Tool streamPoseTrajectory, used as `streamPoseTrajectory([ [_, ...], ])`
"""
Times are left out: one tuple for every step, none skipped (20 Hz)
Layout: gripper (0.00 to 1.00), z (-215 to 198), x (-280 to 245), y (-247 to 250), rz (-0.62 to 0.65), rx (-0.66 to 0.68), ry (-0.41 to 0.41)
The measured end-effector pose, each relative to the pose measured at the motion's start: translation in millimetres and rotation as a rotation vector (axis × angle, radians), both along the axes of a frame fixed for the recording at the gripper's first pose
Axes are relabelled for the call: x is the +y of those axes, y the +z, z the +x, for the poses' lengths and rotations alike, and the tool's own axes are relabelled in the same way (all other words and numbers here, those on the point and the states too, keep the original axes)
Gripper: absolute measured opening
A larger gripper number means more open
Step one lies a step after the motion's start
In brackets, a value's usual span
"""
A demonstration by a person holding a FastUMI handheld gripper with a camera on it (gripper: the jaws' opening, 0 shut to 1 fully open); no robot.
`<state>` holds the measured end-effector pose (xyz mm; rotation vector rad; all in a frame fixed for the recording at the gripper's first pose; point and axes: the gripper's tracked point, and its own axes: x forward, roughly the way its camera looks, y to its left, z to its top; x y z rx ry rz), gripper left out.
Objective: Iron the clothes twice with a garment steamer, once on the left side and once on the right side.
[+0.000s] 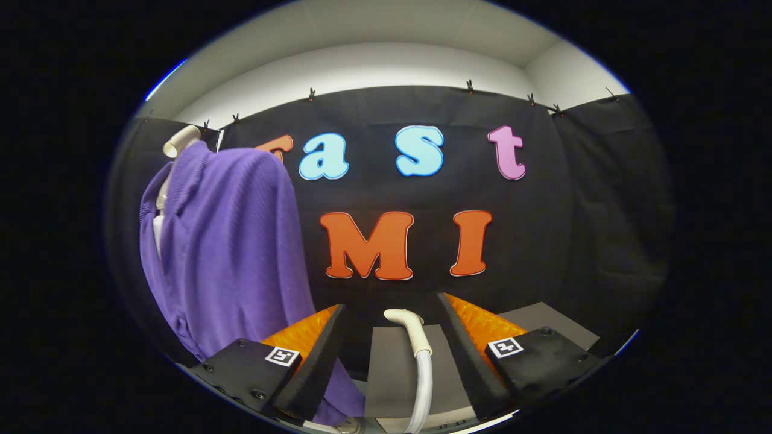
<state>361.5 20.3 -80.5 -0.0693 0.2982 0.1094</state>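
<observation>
Purple knitted cloth garment (235, 253): fine ribbed weave, matt, soft drape over white smooth plastic hanger stand (180, 142). White garment steamer head (410, 328): smooth plastic, slight sheen; pale hose below it looks glossy. Claw (392, 352), spread apart, steamer head between fingers, neither touching it: fingers (329, 355) faced with black matt foam, backed by orange translucent textured plastic; black matt plastic blocks with screws and paper-like square markers. Grey counter (392, 374): flat, matt. Booth wall: black matt cloth.
</observation>
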Motion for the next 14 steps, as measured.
streamPoseTrajectory([
  [0.98,18.5,-3.6,-19.4,0.006,0.05,0.007],
  [0.98,38.8,-9.1,-40.4,0.007,0.1,0.009],
  [0.98,55.0,-16.0,-60.6,0.011,0.145,0.001],
  [0.98,71.9,-24.5,-79.0,0.016,0.183,-0.01],
  [0.98,85.2,-34.3,-95.1,0.018,0.218,-0.025],
  [0.99,98.6,-44.3,-112.5,0.021,0.252,-0.041],
  [0.99,108.1,-49.5,-126.1,0.027,0.285,-0.043],
  [0.99,113.2,-53.9,-140.3,0.03,0.326,-0.043],
  [0.98,116.9,-57.0,-153.6,0.033,0.37,-0.045],
  [0.99,119.4,-58.2,-166.1,0.038,0.407,-0.039],
  [0.99,122.2,-56.8,-175.9,0.043,0.436,-0.036],
  [0.98,124.9,-54.9,-186.7,0.046,0.464,-0.025],
  [0.98,123.6,-50.7,-195.9,0.043,0.505,-0.007],
  [0.97,121.7,-47.0,-203.9,0.042,0.535,0.008],
])
